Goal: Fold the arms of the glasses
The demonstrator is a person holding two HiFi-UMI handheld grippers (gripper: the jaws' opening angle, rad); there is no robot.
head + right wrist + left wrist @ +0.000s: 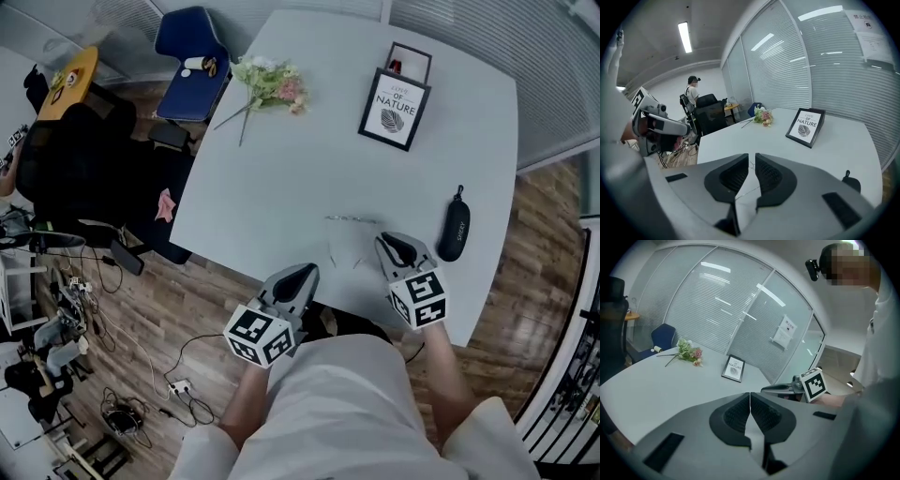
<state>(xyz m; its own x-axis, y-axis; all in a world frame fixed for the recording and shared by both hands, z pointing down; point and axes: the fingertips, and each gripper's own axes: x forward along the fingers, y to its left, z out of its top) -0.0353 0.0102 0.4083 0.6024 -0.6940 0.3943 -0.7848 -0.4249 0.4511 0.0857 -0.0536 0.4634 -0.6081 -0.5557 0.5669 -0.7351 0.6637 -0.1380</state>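
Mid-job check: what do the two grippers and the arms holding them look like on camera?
The left gripper and right gripper share smooth grey shells tapering to dark jaws lined with black ribbed pads. Each carries a cube with black-and-white square markers. The person wears a white top with loose sleeves; the forearms are uncovered.
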